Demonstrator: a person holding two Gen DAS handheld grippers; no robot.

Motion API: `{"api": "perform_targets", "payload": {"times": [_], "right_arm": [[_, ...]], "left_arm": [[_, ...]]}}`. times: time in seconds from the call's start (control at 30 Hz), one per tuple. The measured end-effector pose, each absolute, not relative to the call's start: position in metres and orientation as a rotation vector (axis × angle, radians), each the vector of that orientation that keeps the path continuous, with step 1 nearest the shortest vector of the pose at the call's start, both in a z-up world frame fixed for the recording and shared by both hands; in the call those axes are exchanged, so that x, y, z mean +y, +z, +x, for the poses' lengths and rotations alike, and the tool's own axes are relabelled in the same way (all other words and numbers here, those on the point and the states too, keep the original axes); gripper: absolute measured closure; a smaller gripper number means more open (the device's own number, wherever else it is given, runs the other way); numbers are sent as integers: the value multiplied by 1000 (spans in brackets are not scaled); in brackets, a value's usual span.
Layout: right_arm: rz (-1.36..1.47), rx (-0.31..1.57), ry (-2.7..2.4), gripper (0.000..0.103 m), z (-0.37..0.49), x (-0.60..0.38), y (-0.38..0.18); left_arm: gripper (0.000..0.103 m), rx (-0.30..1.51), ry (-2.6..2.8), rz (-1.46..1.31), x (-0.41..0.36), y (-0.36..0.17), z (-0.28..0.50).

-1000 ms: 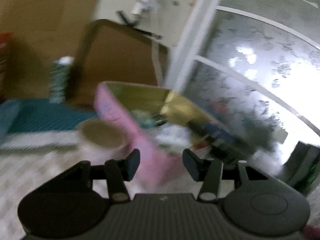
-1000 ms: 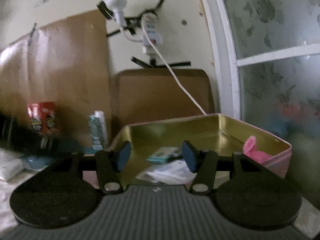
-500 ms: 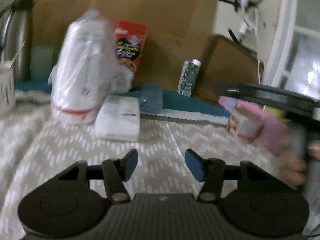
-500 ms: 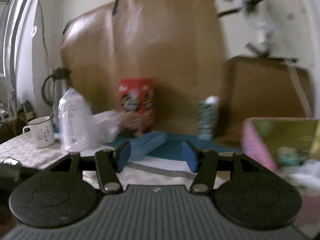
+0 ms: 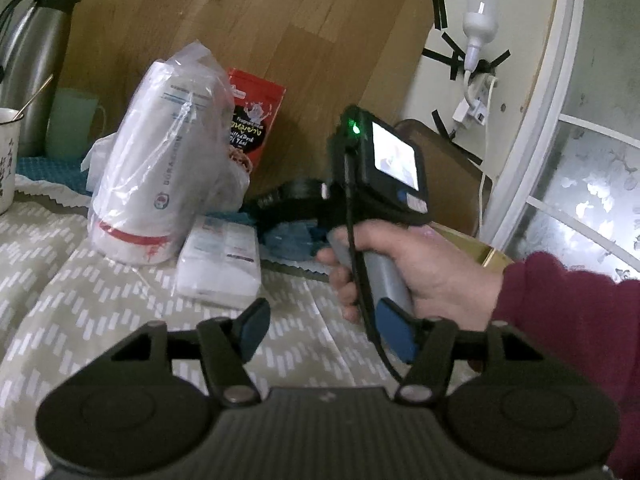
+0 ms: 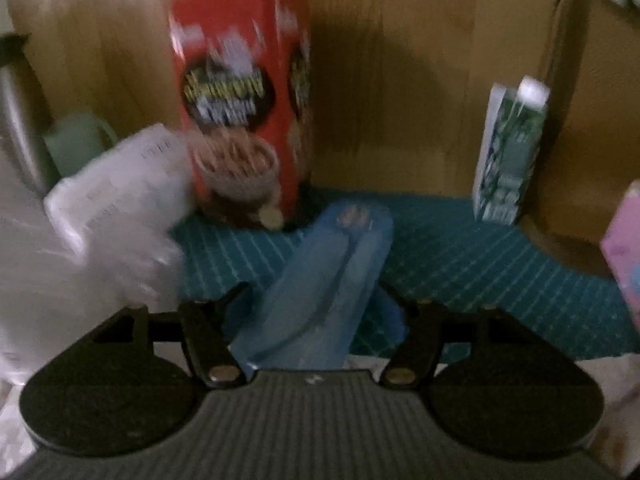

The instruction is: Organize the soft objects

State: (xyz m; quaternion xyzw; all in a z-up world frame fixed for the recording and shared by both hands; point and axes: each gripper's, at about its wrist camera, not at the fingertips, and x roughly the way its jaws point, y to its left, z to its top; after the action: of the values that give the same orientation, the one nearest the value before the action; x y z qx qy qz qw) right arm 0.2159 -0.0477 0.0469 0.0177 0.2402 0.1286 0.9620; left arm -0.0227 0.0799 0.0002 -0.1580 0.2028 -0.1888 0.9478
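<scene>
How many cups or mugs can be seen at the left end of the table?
2. A white mug with a utensil in it stands at the far left edge; a pale green cup stands behind it, beside the steel flask. Others may be hidden.

The left gripper (image 5: pixel 326 330) is opening wider, nothing between its pads. The right gripper (image 6: pixel 320 300) is now closing in on the blue pouch (image 6: pixel 324 280), with the pink tin (image 6: pixel 624 248) sliding off to 3 o'clock.

Dim indoor light. Daylight glares through the frosted glass window (image 5: pixel 592 184) at right. The left wrist view is sharp, bending at its dark corners. The right wrist view is motion-blurred; the red snack box (image 6: pixel 240 120) smears, shadowing the wooden board (image 6: pixel 400 80).
</scene>
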Motion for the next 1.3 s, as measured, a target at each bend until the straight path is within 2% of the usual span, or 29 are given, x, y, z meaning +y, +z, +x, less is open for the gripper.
{"api": "perform_targets", "payload": {"times": [0.03, 0.07, 0.3, 0.73, 1.13, 1.3], "right_arm": [[37, 490, 255, 46, 215, -52, 45], [39, 486, 263, 47, 210, -57, 43], [-7, 461, 336, 47, 144, -101, 26], [-83, 375, 494, 46, -6, -140, -16], [-99, 326, 488, 45, -13, -139, -26], [-98, 325, 490, 45, -15, -140, -27]], "left_arm": [[42, 411, -387, -322, 80, 0, -23], [40, 410, -387, -322, 80, 0, -23], [37, 422, -356, -315, 79, 0, -22], [32, 552, -288, -254, 67, -6, -4], [30, 604, -270, -262, 68, -10, 5], [21, 609, -269, -253, 68, -10, 7]]}}
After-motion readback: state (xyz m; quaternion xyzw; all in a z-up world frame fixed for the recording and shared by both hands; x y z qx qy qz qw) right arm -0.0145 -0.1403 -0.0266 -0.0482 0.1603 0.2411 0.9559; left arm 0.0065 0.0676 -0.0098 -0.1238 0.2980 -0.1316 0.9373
